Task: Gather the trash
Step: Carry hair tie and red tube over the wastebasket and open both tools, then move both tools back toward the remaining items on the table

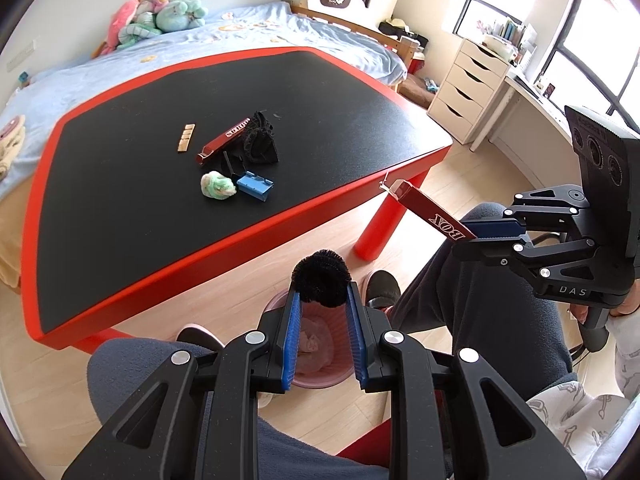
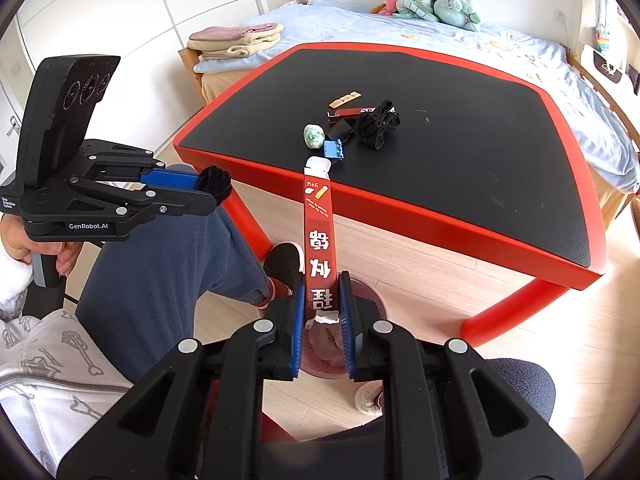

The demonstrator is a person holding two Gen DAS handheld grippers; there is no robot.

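My left gripper (image 1: 322, 300) is shut on a black fuzzy ball (image 1: 321, 278) and holds it over the pink trash bin (image 1: 320, 360) on the floor; it also shows in the right wrist view (image 2: 214, 186). My right gripper (image 2: 322, 286) is shut on a long red box (image 2: 319, 232) above the same bin (image 2: 372, 300); the box also shows in the left wrist view (image 1: 432, 216). On the black table (image 1: 160, 184) lie a second red box (image 1: 224, 140), a green-white wad (image 1: 218, 186), a blue clip (image 1: 255, 185), a black cloth (image 1: 260, 140) and a tan strip (image 1: 186, 138).
The table has a red rim and red legs (image 1: 376, 224). The person's legs and feet flank the bin. A bed (image 1: 200, 44) stands behind the table, and white drawers (image 1: 468, 88) at the right.
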